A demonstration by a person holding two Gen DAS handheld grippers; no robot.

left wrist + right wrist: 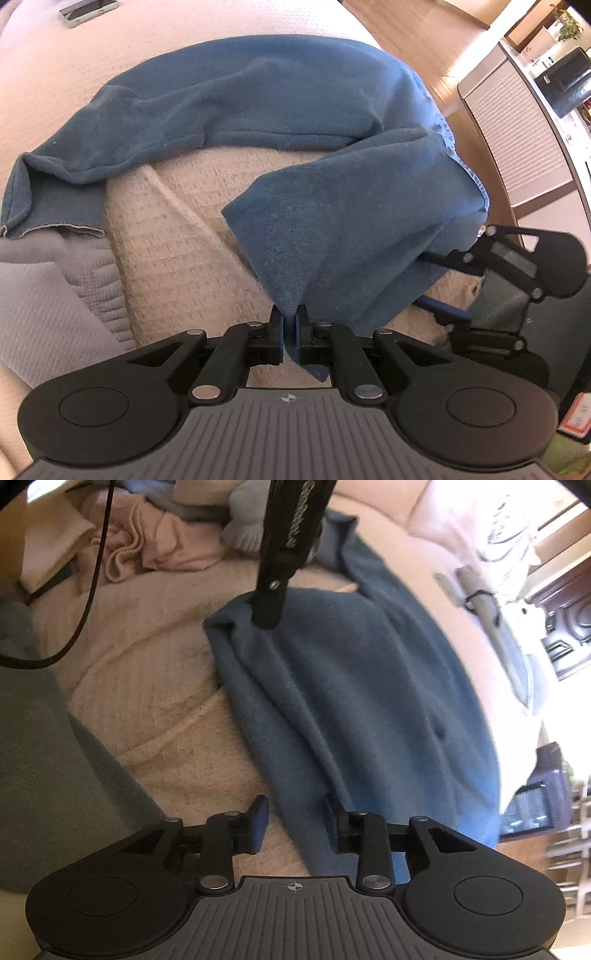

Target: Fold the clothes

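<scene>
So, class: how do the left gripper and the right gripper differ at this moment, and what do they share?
The left gripper is shut, pinching a corner of the blue garment; the right gripper is open. The left gripper lifts its fold off the cream bedspread; the right gripper only straddles the garment's edge, gripping nothing. Both are black two-finger tools with blue pads, working the same garment.

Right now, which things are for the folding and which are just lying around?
For the folding:
blue garment
left gripper, shut on its corner
right gripper, open over its edge
bed cover underneath

Just lying around:
pink cloth
grey blanket
small tray
</scene>
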